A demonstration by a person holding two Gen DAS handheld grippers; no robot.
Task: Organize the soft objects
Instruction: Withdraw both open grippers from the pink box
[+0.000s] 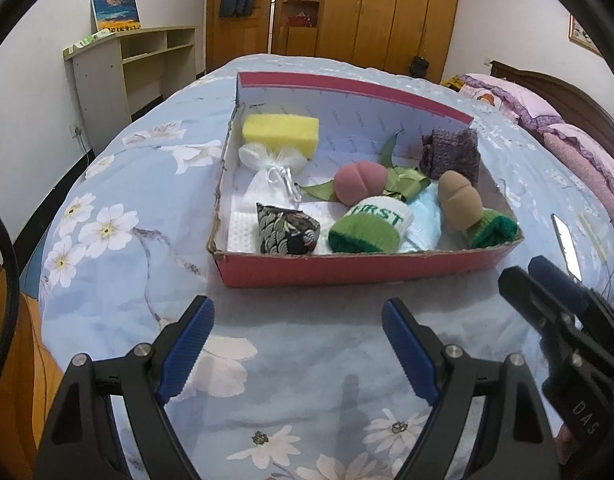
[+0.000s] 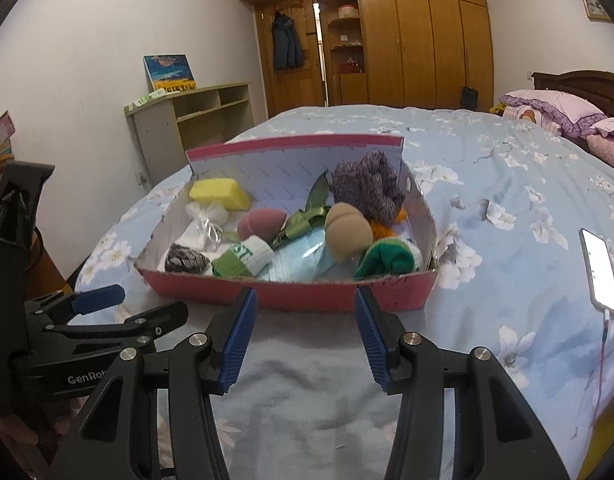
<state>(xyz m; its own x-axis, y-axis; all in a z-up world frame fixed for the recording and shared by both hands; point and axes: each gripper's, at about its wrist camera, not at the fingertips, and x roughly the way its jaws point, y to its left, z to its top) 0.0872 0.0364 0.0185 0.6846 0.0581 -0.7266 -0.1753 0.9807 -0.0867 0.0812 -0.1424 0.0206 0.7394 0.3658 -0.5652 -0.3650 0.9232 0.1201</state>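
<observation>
- Hovering short of the red box [image 1: 347, 270] on the bed [image 1: 119, 184], both the left hand-held gripper [image 1: 297, 344] and right hand-held gripper [image 2: 305, 334] gape empty, likely readying a pick.
- Soft objects such as the yellow sponge [image 1: 281, 130] sit gathered inside that box.

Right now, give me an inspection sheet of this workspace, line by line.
Surface: bed quilt, blue with white flowers.
Job's things: red box holding yellow sponge, white pouch, pink puff, tan puff, purple knit, green-white sock.
Clutter: lit phone on the quilt.
Grippers: left gripper open, empty; right gripper open, empty, short of the box.
Cables: charging cable from the phone.
Surroundings: shelf unit, wardrobe, pillows.
</observation>
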